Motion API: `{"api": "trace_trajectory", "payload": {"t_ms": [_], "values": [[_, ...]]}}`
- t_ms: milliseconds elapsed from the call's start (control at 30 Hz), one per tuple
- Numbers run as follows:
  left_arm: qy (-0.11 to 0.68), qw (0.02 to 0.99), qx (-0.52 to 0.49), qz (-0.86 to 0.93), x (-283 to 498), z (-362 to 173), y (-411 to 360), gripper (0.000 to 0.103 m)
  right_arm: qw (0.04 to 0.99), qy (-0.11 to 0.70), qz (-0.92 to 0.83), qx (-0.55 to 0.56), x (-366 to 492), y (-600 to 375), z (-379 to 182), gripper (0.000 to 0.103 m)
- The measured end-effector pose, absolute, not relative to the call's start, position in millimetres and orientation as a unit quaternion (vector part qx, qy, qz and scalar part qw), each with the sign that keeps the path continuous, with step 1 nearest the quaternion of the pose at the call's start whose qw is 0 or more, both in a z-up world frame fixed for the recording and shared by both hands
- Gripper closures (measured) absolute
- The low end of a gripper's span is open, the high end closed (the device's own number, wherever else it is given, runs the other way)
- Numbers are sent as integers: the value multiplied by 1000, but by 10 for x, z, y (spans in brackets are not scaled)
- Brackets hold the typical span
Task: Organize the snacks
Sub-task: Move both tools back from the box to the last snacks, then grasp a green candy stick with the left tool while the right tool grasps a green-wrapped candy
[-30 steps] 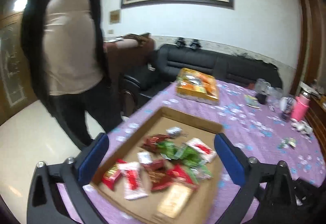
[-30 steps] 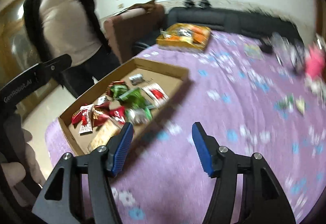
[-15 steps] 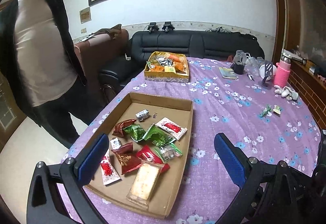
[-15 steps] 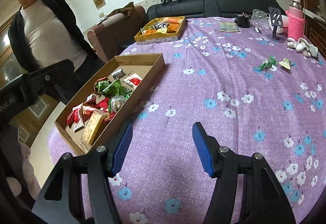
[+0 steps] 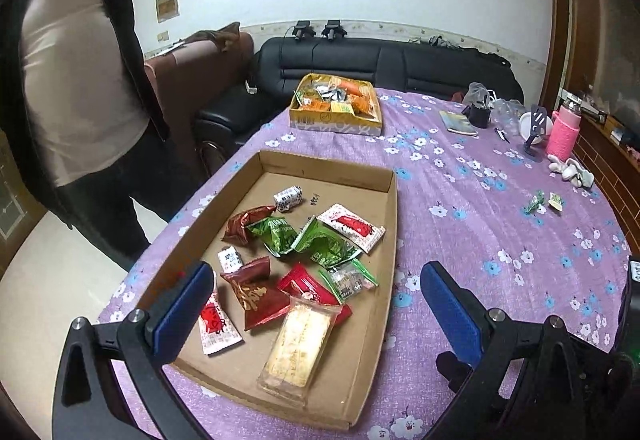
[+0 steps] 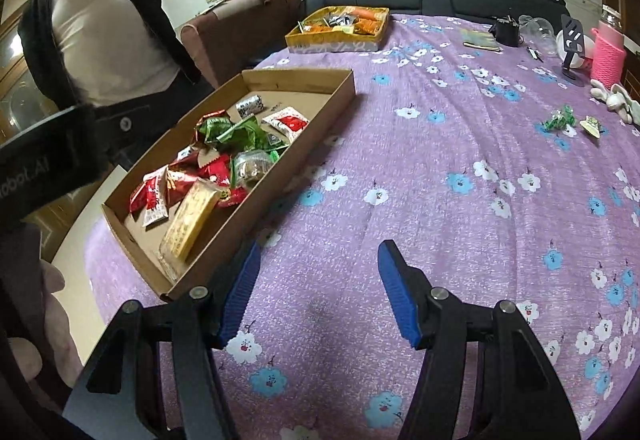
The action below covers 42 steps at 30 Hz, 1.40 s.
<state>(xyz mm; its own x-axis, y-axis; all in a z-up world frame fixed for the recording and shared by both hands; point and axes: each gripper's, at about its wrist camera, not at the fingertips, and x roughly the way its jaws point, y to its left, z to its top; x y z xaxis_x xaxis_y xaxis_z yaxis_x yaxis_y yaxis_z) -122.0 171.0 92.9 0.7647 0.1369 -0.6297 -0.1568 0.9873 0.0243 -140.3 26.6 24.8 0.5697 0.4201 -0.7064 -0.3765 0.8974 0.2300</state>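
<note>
A shallow cardboard tray (image 5: 372, 320) lies on the purple flowered tablecloth and holds several wrapped snacks: red packets, green packets (image 5: 320, 244) and a pale biscuit bar (image 5: 298, 344). The tray shows in the right wrist view (image 6: 320, 108) too. Two loose green candies (image 5: 536, 202) (image 6: 558, 118) lie on the cloth far right. My left gripper (image 5: 316, 296) is open and empty above the tray's near end. My right gripper (image 6: 318, 288) is open and empty over bare cloth, right of the tray.
A yellow box of snacks (image 5: 336, 108) (image 6: 336, 28) stands at the table's far edge. A pink bottle (image 5: 562, 132), cups and a small book sit at the far right. A person in a white shirt (image 5: 76, 80) stands left of the table. A black sofa is behind.
Both views have steadied and moved slightly closer to the table. The tray sits nearer the left gripper. Both grippers stay open and empty.
</note>
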Motion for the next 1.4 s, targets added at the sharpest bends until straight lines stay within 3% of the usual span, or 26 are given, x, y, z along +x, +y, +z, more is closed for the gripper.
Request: {"api": "trace_trajectory", "payload": {"t_ms": [567,867,1100,1400], "values": [[357,933,6,53,-1128,884,1500,0,884,417,201,65,-1207,-31,199,40],[368,930,6,3,-1045,865,1266,0,899,406,118,113,-1061,-1079,269,40],[380,923,-10,-57,-950,780,1024,0,904,394,12,164,-640,-2186,404,40],[405,908,-9,-108,-844,664,828,0,892,413,-30,179,412,-2338,267,40]]}}
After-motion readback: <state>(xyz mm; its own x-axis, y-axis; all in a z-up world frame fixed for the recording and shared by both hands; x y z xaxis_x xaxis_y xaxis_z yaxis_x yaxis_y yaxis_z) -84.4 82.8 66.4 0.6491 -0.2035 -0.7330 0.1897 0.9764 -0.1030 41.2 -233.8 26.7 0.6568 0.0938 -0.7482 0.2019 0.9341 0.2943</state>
